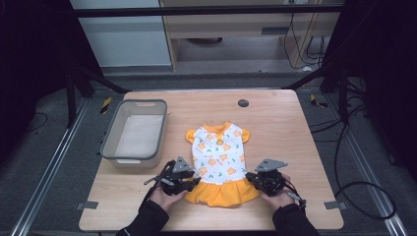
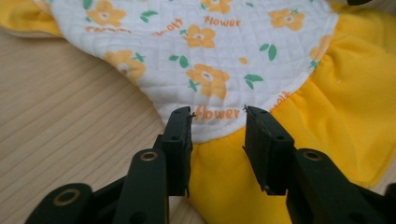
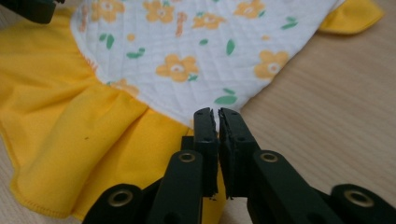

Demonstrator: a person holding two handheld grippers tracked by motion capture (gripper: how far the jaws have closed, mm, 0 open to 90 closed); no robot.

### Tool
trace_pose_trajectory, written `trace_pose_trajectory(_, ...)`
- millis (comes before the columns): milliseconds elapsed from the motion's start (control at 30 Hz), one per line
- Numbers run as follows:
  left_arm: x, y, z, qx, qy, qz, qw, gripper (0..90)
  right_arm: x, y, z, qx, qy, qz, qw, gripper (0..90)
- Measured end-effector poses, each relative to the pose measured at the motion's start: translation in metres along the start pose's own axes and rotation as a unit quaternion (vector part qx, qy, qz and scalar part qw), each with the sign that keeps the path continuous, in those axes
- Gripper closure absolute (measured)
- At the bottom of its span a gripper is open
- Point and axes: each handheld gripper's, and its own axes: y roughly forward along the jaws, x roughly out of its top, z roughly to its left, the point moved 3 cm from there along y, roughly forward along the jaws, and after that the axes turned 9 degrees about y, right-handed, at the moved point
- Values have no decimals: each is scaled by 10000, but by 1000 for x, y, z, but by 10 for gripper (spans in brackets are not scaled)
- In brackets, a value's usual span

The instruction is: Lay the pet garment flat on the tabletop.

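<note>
We see a small dress (image 1: pixel 219 164), white quilted top with orange flowers and a yellow ruffled skirt, flat at the tabletop's (image 1: pixel 275 123) near middle. Left gripper (image 2: pixel 218 121) fingers stand parted over its waist; right gripper (image 3: pixel 217 120) fingers pinch its edge. A grey basket (image 1: pixel 134 132) sits left.

Grey plastic basket (image 1: pixel 111 142) with a pale lining on the left of the wooden table (image 1: pixel 280 123), small dark round disc (image 1: pixel 243 103) near the table's far edge, black cables (image 1: pixel 366 196) on the floor at right

Left gripper (image 2: pixel 218 116) jaws parted; right gripper (image 3: pixel 217 115) nearly closed.
</note>
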Motion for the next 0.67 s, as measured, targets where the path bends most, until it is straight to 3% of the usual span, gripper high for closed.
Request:
trace_pose_trajectory(100, -6, -17, 4, 222, -3, -150, 9996, 551, 2, -15, -6, -72, 84, -329, 9994, 807)
trace_pose_trajectory(267, -26, -44, 12, 494, -216, -317, 9980, 440, -5, -37, -21, -304, 333, -621, 9971, 696)
trace_pose_trajectory(400, -44, -61, 15, 628, -366, -400, 9966, 375, -13, -51, -35, -588, 549, -868, 9930, 595)
trace_pose_trajectory(567, -58, -76, 18, 767, -337, -391, 9957, 337, -23, -60, -48, -814, 824, -957, 9887, 491)
trace_pose_trajectory(667, -65, -84, 22, 851, -427, -413, 9946, 324, -28, -62, -55, -947, 946, -948, 9865, 430)
